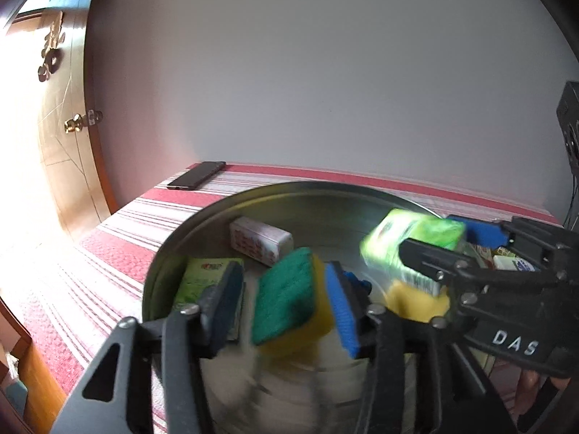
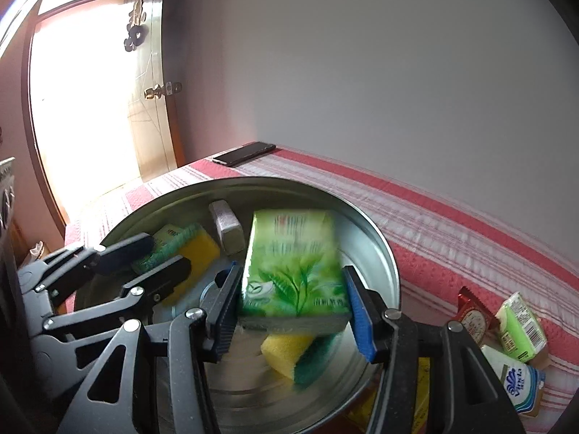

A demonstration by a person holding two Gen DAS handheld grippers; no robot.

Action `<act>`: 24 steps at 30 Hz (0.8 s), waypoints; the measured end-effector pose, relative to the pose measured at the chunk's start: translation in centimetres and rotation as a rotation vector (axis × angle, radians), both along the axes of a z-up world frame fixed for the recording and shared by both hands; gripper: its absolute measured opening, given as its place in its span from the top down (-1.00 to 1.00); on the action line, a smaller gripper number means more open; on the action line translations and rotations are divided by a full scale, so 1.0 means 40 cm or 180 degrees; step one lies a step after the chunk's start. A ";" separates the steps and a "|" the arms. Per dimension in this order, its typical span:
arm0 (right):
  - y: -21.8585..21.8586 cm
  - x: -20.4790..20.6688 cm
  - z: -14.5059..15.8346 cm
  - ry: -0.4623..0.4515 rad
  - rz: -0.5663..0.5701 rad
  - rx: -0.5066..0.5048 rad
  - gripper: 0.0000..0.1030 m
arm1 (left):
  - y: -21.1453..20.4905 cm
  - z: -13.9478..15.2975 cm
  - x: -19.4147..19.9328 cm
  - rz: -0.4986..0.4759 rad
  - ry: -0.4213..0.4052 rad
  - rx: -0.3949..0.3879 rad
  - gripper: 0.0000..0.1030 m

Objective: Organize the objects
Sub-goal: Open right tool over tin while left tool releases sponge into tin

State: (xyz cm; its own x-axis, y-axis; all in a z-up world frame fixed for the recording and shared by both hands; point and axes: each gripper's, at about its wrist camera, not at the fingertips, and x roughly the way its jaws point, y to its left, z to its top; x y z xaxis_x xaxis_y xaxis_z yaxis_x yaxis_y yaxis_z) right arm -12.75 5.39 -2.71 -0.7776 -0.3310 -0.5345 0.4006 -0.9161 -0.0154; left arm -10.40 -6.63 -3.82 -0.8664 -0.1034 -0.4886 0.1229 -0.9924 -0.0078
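A round metal basin (image 1: pixel 170 249) (image 2: pixel 383 253) stands on a red striped cloth. My left gripper (image 1: pixel 282 307) (image 2: pixel 166 253) hangs over it with its jaws apart. A green-and-yellow sponge (image 1: pixel 286 303) sits blurred and tilted between them, free of the left pad. My right gripper (image 2: pixel 293 307) (image 1: pixel 434 238) is shut on a green tissue pack (image 2: pixel 293 275) (image 1: pixel 409 242), both pads on its sides, its top blurred. A second sponge (image 2: pixel 289 354) (image 1: pixel 416 300) lies in the basin below that pack. A white-and-red packet (image 1: pixel 260 240) and a pale green packet (image 1: pixel 202 278) also lie inside.
A dark phone (image 1: pixel 197 175) (image 2: pixel 244 153) lies at the cloth's far left corner by the wall. Right of the basin are a green packet (image 2: pixel 521 325), a red sachet (image 2: pixel 474 318) and a white tissue pack (image 2: pixel 517 383). A wooden door (image 1: pixel 61 144) stands left.
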 end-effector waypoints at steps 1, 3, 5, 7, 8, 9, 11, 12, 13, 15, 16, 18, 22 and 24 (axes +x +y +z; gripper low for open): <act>0.007 0.000 0.004 0.0007 -0.0035 -0.0012 -0.21 | -0.003 0.002 0.002 0.0017 0.0004 0.0017 -0.21; 0.026 0.004 0.014 0.0039 -0.0075 -0.0080 -0.30 | -0.010 0.007 0.007 0.0066 0.0043 0.0033 -0.45; 0.045 0.011 0.024 0.0064 -0.0114 -0.0159 -0.40 | -0.011 0.015 0.019 0.0102 0.0096 0.0040 -0.66; 0.070 0.017 0.033 0.0065 -0.0159 -0.0263 -0.43 | -0.009 0.027 0.033 0.0129 0.0170 0.0027 -0.76; 0.081 0.022 0.038 0.0060 -0.0182 -0.0293 -0.43 | -0.008 0.035 0.043 0.0130 0.0208 0.0016 -0.77; 0.095 0.033 0.042 0.0066 -0.0213 -0.0305 -0.43 | -0.006 0.042 0.051 0.0135 0.0252 0.0007 -0.84; 0.130 0.056 0.041 0.0093 -0.0354 -0.0273 -0.43 | -0.011 0.050 0.058 0.0178 0.0336 0.0016 -0.99; 0.143 0.067 0.041 0.0095 -0.0423 -0.0276 -0.43 | -0.011 0.053 0.064 0.0194 0.0374 0.0047 -0.99; 0.168 0.077 0.036 0.0070 -0.0526 -0.0310 -0.43 | -0.009 0.055 0.068 0.0191 0.0390 0.0085 -0.99; 0.207 0.089 0.027 -0.0008 -0.0681 -0.0405 -0.43 | 0.000 0.052 0.067 0.0140 0.0371 0.0111 -0.99; 0.222 0.093 0.020 -0.0062 -0.0734 -0.0432 -0.43 | 0.010 0.050 0.066 0.0134 0.0359 0.0084 -0.99; 0.231 0.100 0.003 -0.0156 -0.0804 -0.0368 -0.43 | 0.022 0.046 0.066 0.0115 0.0351 0.0054 -0.99; 0.219 0.106 -0.031 -0.0351 -0.0858 -0.0254 -0.43 | 0.040 0.052 0.074 0.0075 0.0365 0.0048 -0.99; 0.207 0.101 -0.046 -0.0433 -0.0850 -0.0153 -0.43 | 0.043 0.056 0.077 0.0069 0.0379 0.0033 -0.99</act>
State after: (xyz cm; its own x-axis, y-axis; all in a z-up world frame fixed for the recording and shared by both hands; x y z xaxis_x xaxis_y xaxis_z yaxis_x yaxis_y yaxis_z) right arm -8.70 13.67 -4.55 -0.7628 -0.1519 -0.6285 0.1408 -0.9877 0.0678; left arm -7.30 -4.90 -1.58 -0.9159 -0.1181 -0.3835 0.1417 -0.9893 -0.0338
